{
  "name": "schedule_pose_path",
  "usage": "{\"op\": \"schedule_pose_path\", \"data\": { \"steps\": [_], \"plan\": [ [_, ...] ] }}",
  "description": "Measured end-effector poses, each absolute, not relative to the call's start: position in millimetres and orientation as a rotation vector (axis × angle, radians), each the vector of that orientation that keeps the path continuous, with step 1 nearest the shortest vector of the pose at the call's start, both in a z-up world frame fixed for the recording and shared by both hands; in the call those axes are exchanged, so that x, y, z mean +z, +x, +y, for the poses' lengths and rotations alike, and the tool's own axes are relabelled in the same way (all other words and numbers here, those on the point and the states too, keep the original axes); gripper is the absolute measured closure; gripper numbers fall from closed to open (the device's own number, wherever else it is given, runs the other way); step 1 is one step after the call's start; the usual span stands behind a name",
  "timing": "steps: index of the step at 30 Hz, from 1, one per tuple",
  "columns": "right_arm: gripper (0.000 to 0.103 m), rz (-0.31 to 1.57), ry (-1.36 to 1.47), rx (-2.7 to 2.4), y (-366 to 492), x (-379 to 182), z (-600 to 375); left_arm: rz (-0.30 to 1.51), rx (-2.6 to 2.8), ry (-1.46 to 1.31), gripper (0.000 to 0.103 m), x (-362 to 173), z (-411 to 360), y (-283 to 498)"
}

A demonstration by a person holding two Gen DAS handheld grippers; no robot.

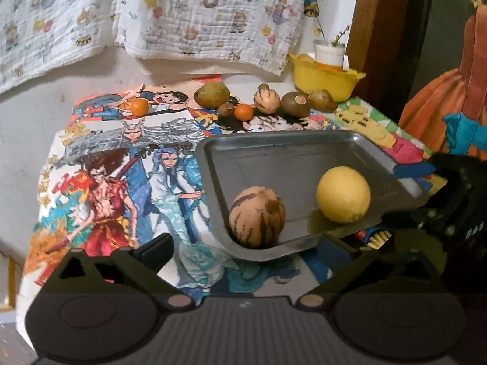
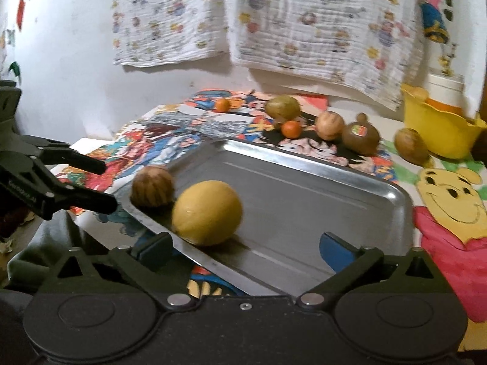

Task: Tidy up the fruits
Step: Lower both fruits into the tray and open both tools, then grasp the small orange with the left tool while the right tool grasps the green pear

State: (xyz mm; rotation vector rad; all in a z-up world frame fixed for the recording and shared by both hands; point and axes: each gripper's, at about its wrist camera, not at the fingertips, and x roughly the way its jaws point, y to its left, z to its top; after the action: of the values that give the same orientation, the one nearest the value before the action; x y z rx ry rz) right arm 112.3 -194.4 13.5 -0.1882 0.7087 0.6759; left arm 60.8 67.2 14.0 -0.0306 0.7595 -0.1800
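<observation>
Fruits lie in two groups on a table covered by a cartoon-printed cloth (image 1: pixel 127 182): two in a metal tray (image 1: pixel 274 155), the rest loose at the far edge.

Both grippers stand spread as wide as they go and hold nothing. In the left wrist view the left gripper (image 1: pixel 243 243) has its dark finger at 8 o'clock over the cloth and its blue-padded finger at 4 o'clock just below the tray's near rim; whether that pad touches the rim I cannot tell. In the right wrist view the right gripper (image 2: pixel 243 246) straddles the tray's near corner, one pad at 7 o'clock by the rim, the other at 5 o'clock over the tray floor. No pad presses on a fruit.

The tray is the largest piece: shallow, rectangular, dull grey sheet metal with rounded corners and a raised lip. At 1 o'clock in the left view stands a yellow plastic bowl (image 1: pixel 325 79) with a wavy rim, and a white cylindrical tub behind it.

In the tray, a smooth, round lemon (image 1: pixel 343 194) sits toward the middle, and a tan, dark-striped round fruit (image 1: pixel 257 216) rests in the near corner against the wall.

Along 12 o'clock, beyond the tray: a greenish pear (image 1: pixel 212 93), matte; a second striped fruit (image 1: pixel 267 98); a fuzzy brown kiwi (image 1: pixel 294 103) with a sticker; another brown oval fruit (image 1: pixel 322 99) beside the bowl; and two small glossy oranges (image 1: pixel 243 112), one apart at 11 o'clock.
</observation>
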Motion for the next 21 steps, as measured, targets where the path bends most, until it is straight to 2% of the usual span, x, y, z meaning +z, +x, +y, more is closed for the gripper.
{"op": "schedule_pose_path", "data": {
  "steps": [21],
  "plan": [
    [0.001, 0.741, -0.243, 0.585, 164.6, 35.3, -194.1, 0.796, -0.088, -0.034, 0.001, 33.7, 107.1, 105.8]
  ]
}}
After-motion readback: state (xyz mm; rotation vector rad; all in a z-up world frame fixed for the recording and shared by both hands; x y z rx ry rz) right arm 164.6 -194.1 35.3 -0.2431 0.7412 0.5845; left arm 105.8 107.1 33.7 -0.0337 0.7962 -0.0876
